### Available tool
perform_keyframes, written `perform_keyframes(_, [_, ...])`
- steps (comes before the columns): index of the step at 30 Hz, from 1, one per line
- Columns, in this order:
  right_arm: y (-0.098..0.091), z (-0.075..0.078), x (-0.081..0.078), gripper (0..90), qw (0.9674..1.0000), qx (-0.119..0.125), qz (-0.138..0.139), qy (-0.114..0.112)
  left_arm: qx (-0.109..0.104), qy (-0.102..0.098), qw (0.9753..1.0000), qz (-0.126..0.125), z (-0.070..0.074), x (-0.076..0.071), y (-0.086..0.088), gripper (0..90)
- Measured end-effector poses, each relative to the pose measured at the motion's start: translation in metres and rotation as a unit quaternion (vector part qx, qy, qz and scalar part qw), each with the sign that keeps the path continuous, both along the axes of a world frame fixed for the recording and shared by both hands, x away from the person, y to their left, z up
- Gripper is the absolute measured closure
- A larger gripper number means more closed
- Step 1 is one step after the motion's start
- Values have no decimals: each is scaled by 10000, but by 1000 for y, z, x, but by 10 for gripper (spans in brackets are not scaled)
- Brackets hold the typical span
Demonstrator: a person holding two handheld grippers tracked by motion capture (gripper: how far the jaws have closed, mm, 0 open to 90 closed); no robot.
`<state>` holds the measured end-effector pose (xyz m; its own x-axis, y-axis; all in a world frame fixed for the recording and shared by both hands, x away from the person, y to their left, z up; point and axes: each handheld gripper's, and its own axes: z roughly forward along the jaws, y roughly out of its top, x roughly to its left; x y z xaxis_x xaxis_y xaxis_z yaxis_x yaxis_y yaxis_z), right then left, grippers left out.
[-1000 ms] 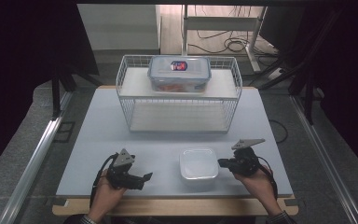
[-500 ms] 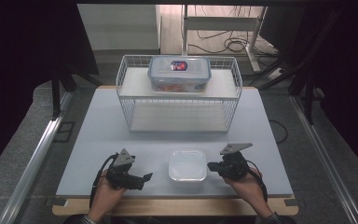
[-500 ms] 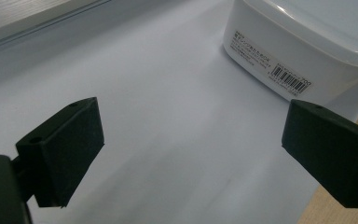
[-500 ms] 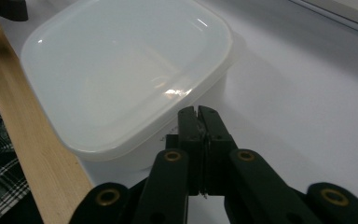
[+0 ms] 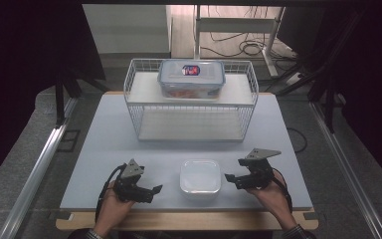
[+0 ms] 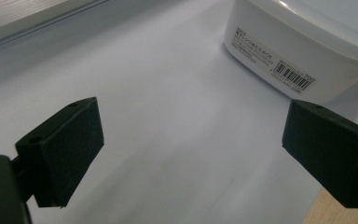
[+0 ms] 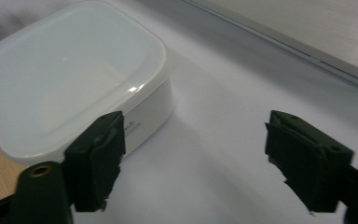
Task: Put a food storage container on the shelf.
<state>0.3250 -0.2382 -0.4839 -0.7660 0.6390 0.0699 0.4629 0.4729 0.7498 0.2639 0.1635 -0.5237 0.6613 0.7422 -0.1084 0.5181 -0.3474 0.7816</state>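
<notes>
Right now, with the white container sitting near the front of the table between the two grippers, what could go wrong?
The white container sits close to the table's front edge; a nudge from the right gripper, whose jaws have just been opening with nothing between them, might push it off. Its smooth, rounded walls could slip from the pads. The open left gripper points at it and could bump it sideways.

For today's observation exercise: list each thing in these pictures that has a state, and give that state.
White square plastic container: lidded, upright, resting on table, ungripped.
Clear rectangular plastic box with blue-rimmed lid: closed, atop white wire rack.
Left tool: open, holding nothing.
Right tool: jaws just opened, container beside them.
</notes>
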Motion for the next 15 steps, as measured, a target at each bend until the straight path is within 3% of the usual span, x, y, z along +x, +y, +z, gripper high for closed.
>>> perform_keyframes(8, [1,1,-1,93,9998,136,-90,-62,-70,-39,9999,-61,0,0,0,54])
perform_keyframes(15, [2,3,-2,62,9998,187,-36,-92,-121,43,9999,-68,2,0,-1,55])
